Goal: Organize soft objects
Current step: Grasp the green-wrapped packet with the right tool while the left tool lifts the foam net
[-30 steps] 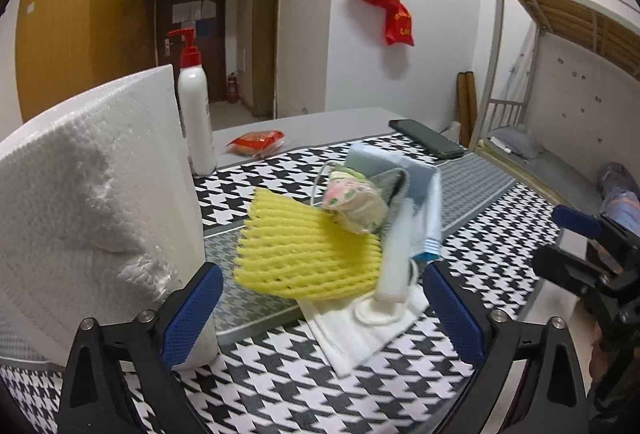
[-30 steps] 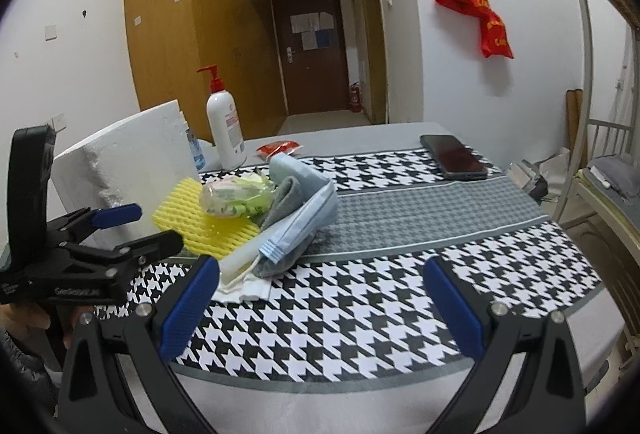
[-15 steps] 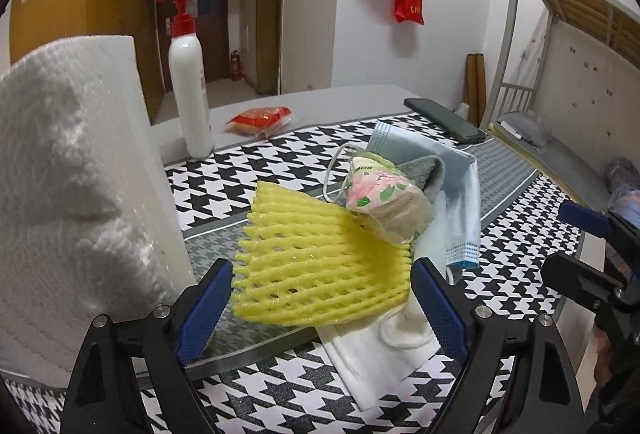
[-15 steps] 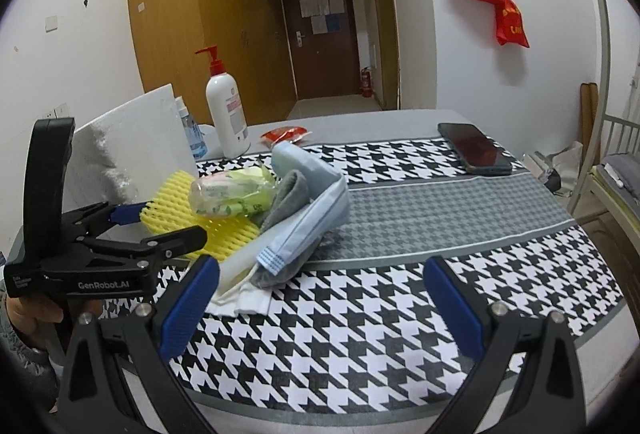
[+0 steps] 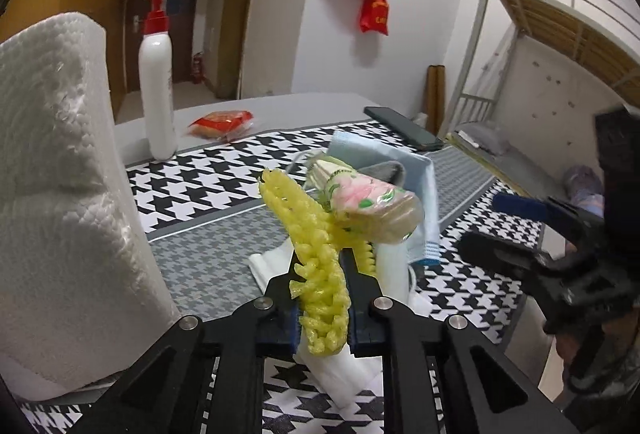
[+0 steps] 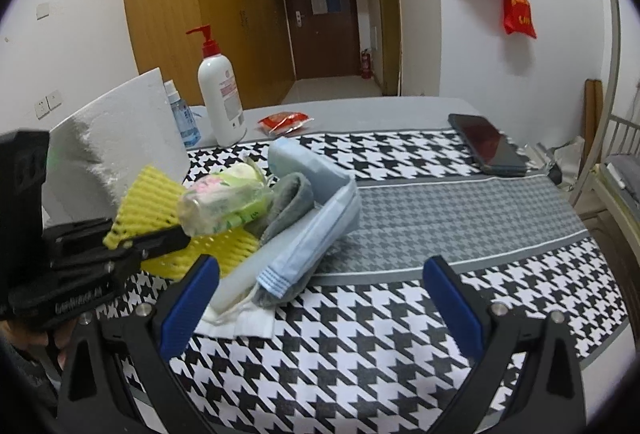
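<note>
Closing on the near edge of the yellow foam net (image 5: 320, 266), the left gripper (image 5: 322, 308) jaws bunching it into a ridge running straight away from them, up toward the flowered tissue pack (image 5: 368, 201) resting on its far end. Beyond and to the right, blue face mask (image 5: 416, 189) and white cloth (image 5: 276, 262) heaped on the desk (image 5: 208, 246). Wide and empty, the right gripper (image 6: 320, 302) jaws, hovering just right of the heap, farther from the net than the left.

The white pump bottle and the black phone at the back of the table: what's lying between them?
In the right wrist view, only a small red snack packet lies between the pump bottle and the phone, nearer the bottle.
</note>
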`<state>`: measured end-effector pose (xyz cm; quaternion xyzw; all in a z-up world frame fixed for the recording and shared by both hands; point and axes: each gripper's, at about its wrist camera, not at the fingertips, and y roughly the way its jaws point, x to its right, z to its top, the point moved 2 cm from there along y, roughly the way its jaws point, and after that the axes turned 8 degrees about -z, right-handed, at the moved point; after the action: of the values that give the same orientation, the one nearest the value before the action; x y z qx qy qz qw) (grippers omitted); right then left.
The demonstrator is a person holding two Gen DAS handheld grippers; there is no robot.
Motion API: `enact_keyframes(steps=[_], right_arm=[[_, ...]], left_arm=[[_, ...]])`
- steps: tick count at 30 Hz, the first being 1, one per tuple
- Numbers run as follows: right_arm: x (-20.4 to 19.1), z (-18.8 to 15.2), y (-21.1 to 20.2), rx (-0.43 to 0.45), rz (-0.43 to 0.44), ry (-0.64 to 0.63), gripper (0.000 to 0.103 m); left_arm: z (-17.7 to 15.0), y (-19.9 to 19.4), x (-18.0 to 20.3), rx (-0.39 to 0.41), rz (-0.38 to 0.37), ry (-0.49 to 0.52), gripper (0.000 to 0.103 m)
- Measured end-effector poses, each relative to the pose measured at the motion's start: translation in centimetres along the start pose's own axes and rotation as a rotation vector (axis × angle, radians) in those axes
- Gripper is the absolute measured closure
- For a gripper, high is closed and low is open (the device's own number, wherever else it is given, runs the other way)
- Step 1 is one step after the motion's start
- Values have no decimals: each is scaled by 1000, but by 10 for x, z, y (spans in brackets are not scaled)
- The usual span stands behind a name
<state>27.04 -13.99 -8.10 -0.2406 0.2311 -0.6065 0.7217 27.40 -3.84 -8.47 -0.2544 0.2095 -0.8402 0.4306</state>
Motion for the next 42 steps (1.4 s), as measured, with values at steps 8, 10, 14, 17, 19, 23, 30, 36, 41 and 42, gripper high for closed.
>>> enact_keyframes(steps=[8, 10, 14, 17, 19, 23, 30, 36, 41, 42], right_arm=[[2, 10, 14, -43, -29, 25, 21], [-5, 14, 9, -29, -23, -2, 29], [-29, 20, 1, -5, 27, -62, 29], [-48, 22, 5, -11, 37, -115, 29], [-51, 21, 11, -26, 23, -128, 29], [-52, 19, 25, -72, 9, -134, 64], [-50, 15, 22, -78, 60, -114, 80], [-39, 19, -1, -33, 86, -55, 81], [-34, 24, -33, 40, 80, -32, 81], [-33, 24, -38, 52, 79, -28, 81]], left_arm=[[0, -3, -3, 11, -23, -22, 86], [0, -2, -4, 10, -20, -21, 86], [0, -2, -8, 13, -25, -32, 86], [-1, -1, -9, 8, -22, -38, 86], [-1, -1, -10, 10, -25, -42, 86], [-1, -1, -10, 9, -30, -47, 86], [-1, -3, -10, 16, -43, -50, 89], [4, -14, -4, 66, -55, -27, 90], [12, -31, 4, 109, -52, -9, 90], [14, -36, 5, 122, -45, -5, 90]])
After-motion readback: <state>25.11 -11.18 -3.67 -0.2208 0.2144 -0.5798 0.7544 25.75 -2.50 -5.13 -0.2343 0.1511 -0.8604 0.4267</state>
